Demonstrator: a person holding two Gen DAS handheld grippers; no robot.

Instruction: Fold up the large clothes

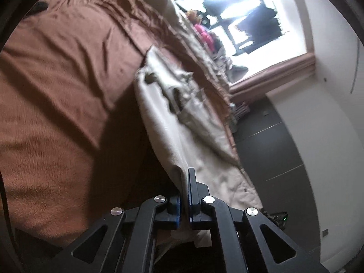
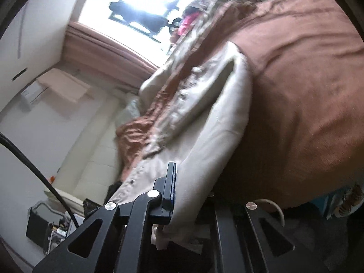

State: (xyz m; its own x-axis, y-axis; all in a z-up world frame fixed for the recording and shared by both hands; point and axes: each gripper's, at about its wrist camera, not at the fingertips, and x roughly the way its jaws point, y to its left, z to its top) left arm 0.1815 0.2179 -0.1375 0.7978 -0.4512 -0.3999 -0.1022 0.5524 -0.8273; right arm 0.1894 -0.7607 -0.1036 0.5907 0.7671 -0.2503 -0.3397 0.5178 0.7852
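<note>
Both tongs clamp the cream garment over the bed.
Left tongs (image 1: 184, 182) and right tongs (image 2: 176, 182) pinch the garment (image 1: 173, 122) edges, apparently lifted off the brown bedspread (image 1: 56, 79).

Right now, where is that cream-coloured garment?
The cream garment lies along the edge of the brown bedspread, its near end pinched in the left gripper and right gripper.
</note>
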